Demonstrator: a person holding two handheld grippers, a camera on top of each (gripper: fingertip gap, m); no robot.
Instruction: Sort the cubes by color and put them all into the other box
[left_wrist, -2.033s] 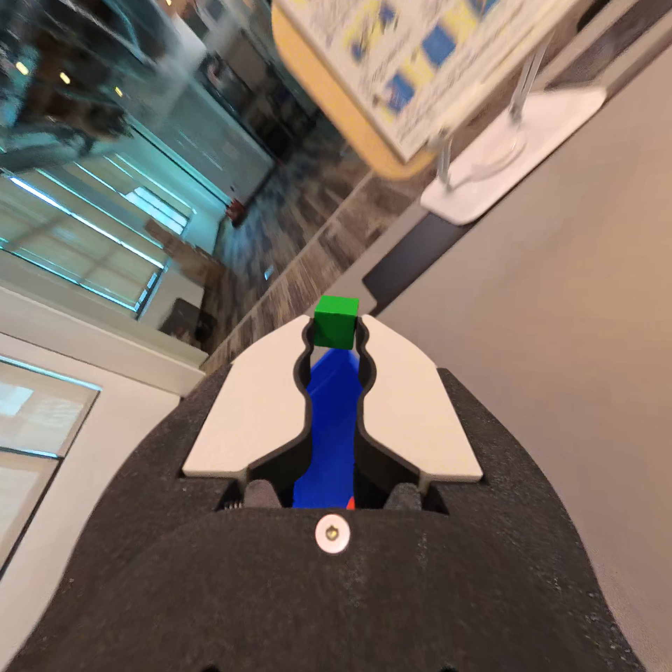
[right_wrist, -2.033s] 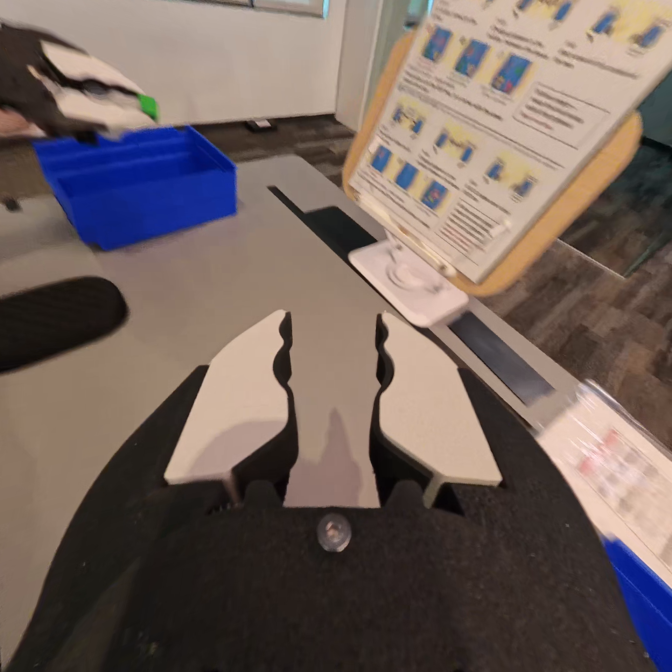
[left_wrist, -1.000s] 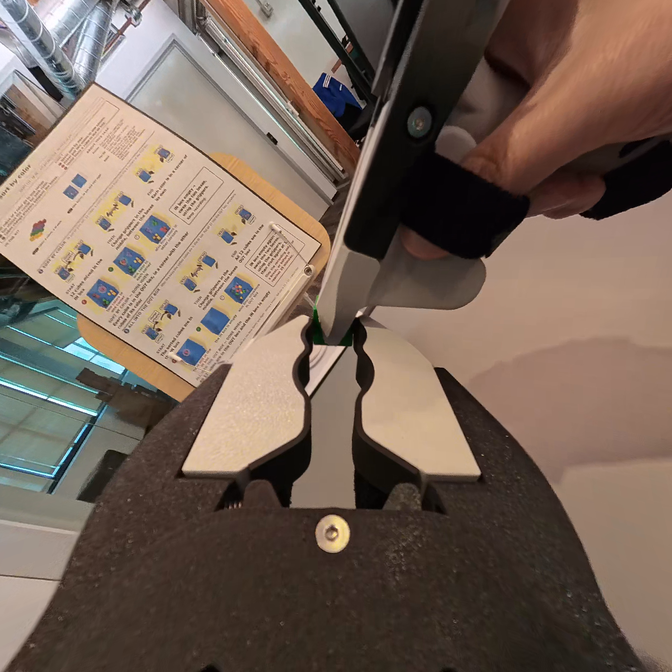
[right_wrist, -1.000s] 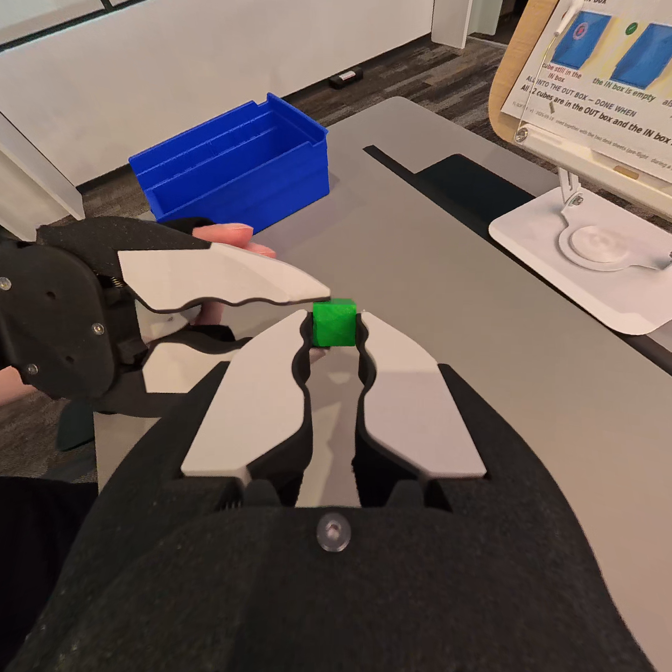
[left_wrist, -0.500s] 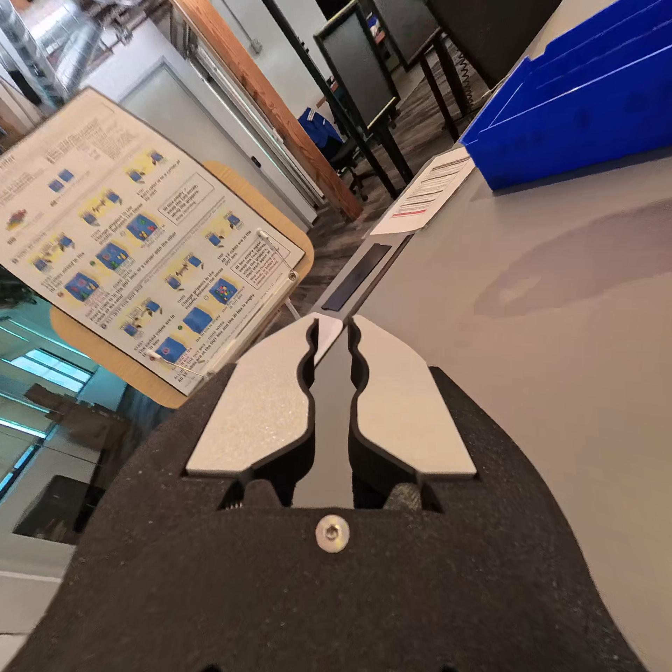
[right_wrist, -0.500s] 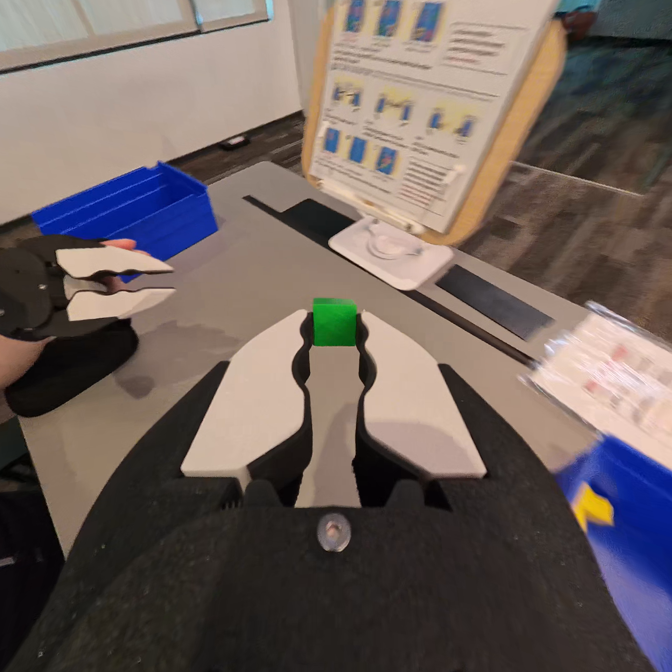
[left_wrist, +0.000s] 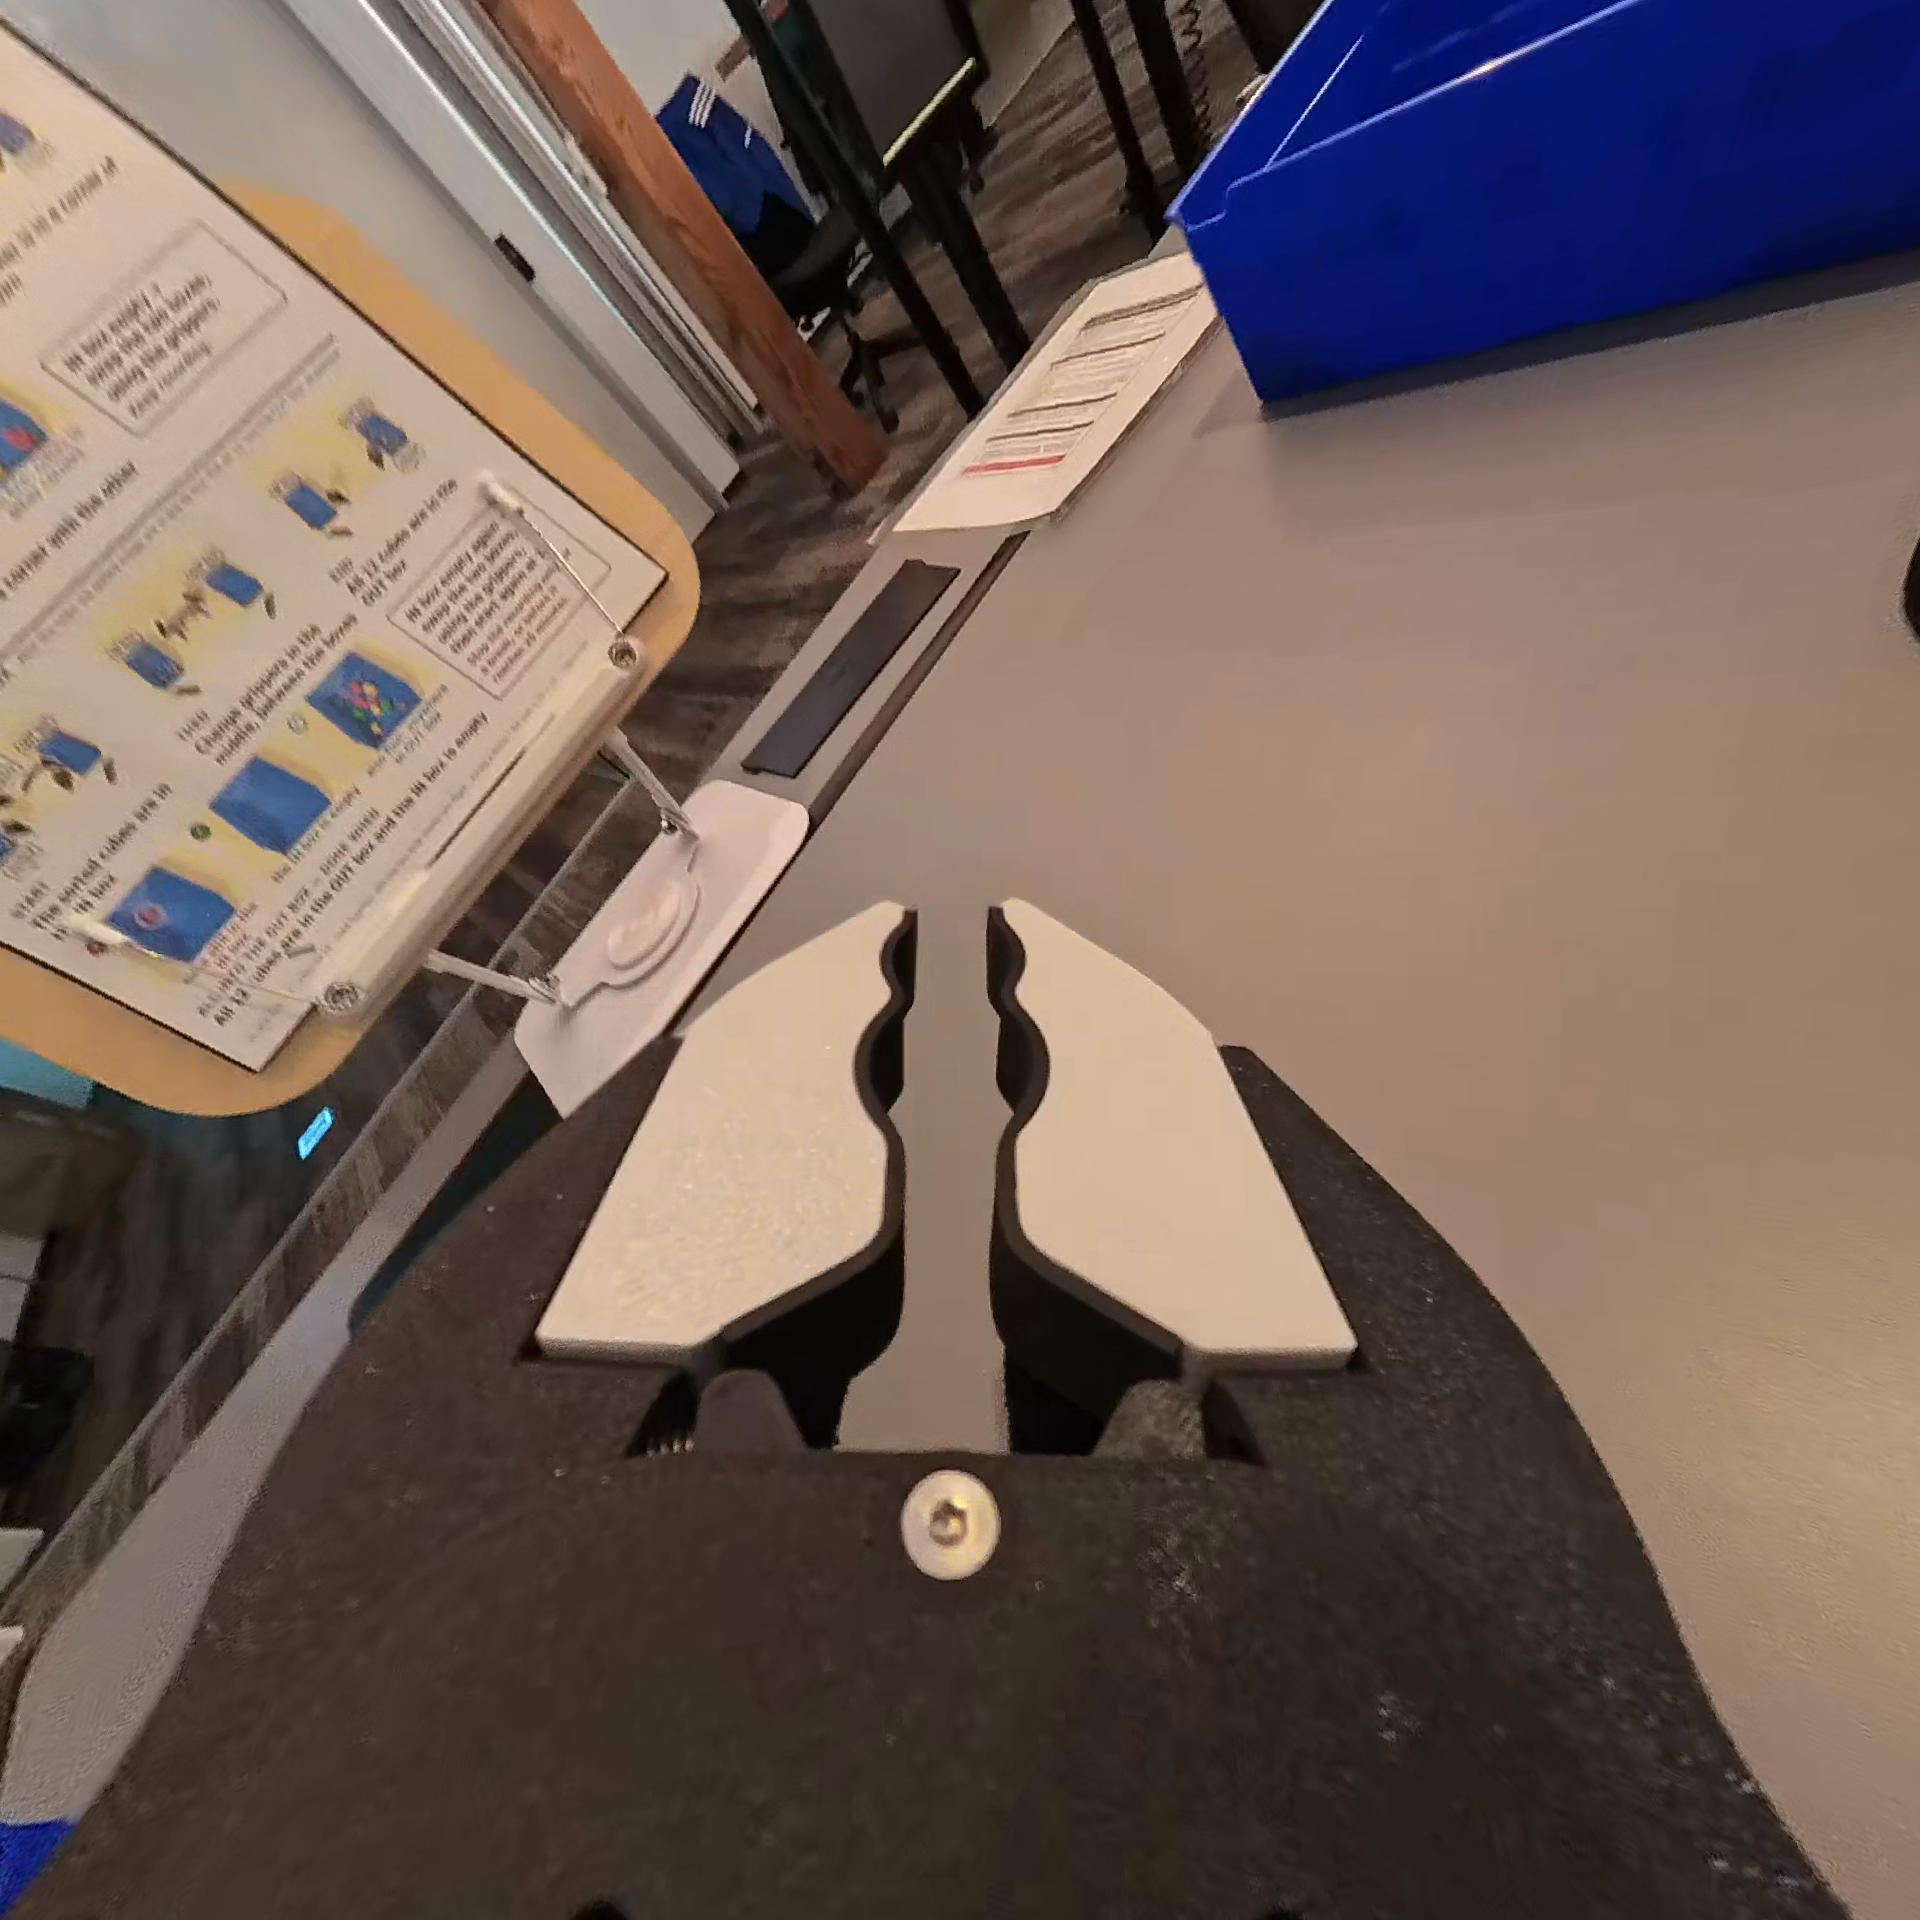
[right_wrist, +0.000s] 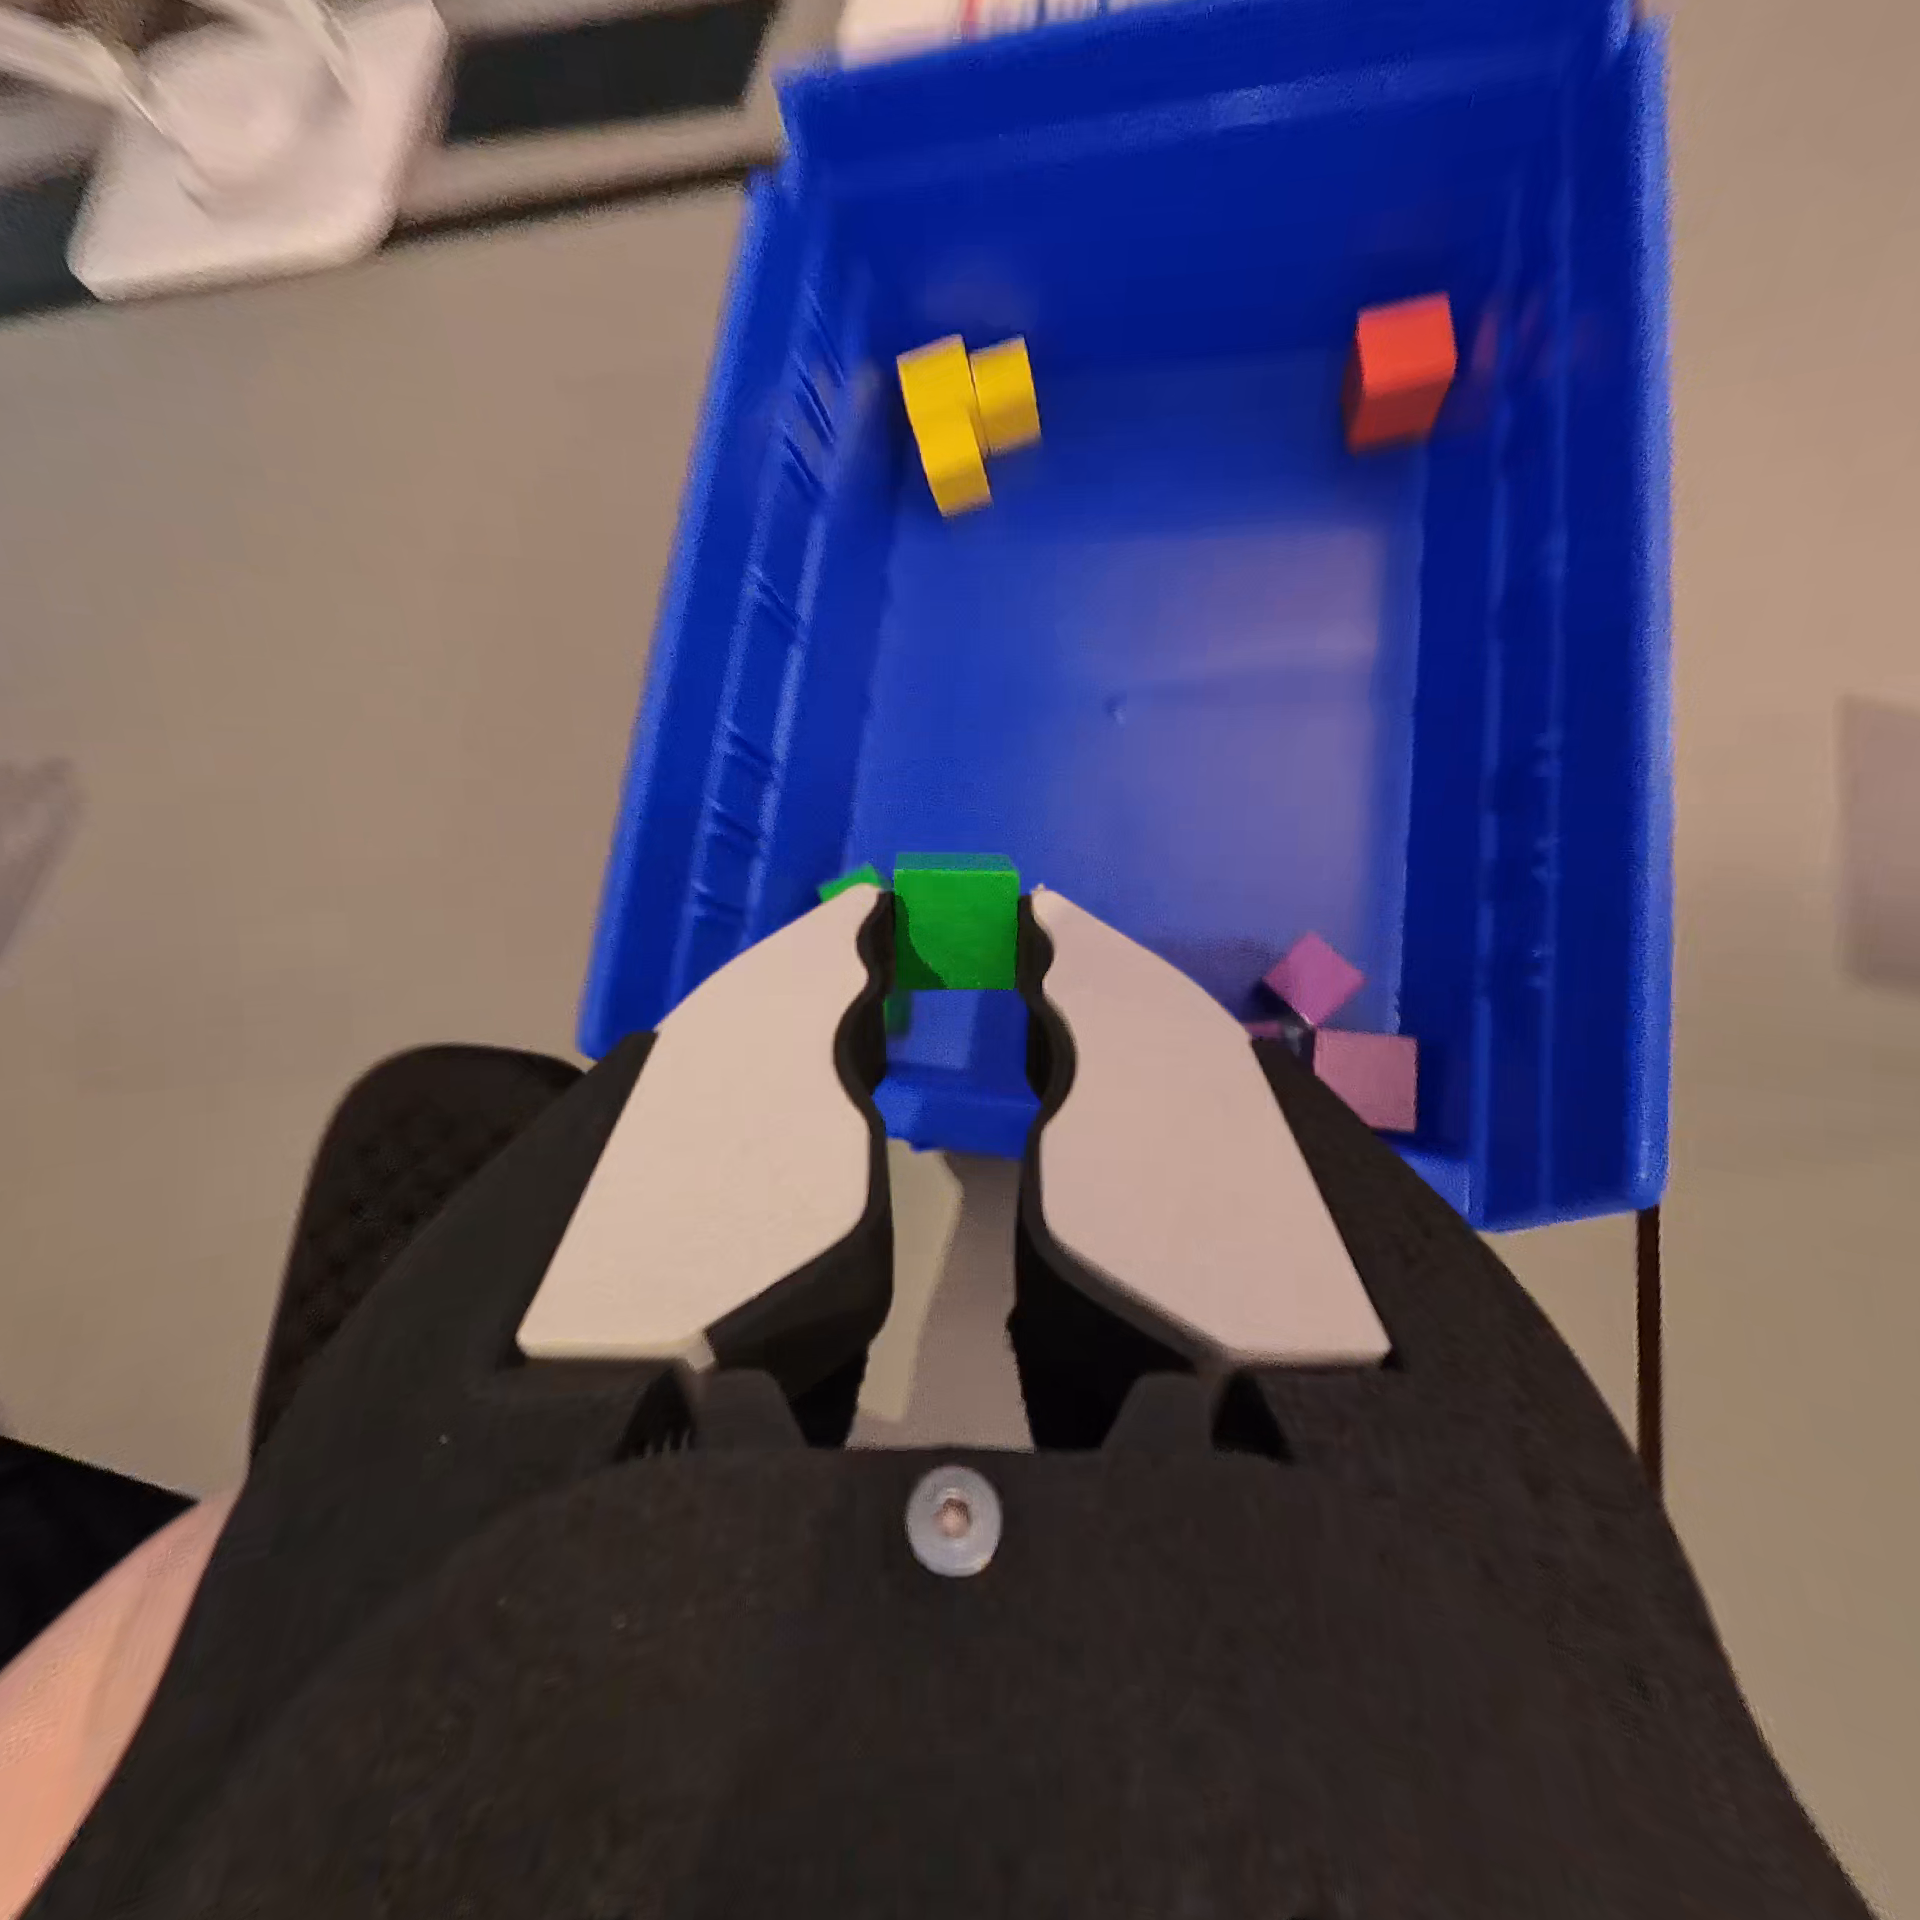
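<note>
My right gripper (right_wrist: 954, 914) is shut on a green cube (right_wrist: 956, 925) and holds it above the near left corner of a blue box (right_wrist: 675, 665). Inside the box lie two yellow cubes (right_wrist: 966, 416) at the far left, a red cube (right_wrist: 1397, 369) at the far right, two purple cubes (right_wrist: 1340, 1029) at the near right, and another green cube (right_wrist: 847, 891), mostly hidden by my left finger. My left gripper (left_wrist: 951, 914) is empty, its jaws almost together, low over the grey table (left_wrist: 1455, 831). The blue box also shows in the left wrist view (left_wrist: 1558, 208), far right.
An instruction board (left_wrist: 260, 623) on a white stand base (left_wrist: 665, 935) stands at the table's far edge, beside a black slot (left_wrist: 852, 675) and a paper sheet (left_wrist: 1081, 416). A black pad (right_wrist: 416, 1143) lies left of the box.
The green cube passed from my left gripper to my right. My right gripper carried it from mid-table to over the box with the sorted cubes. My left gripper is now empty and nearly closed.
</note>
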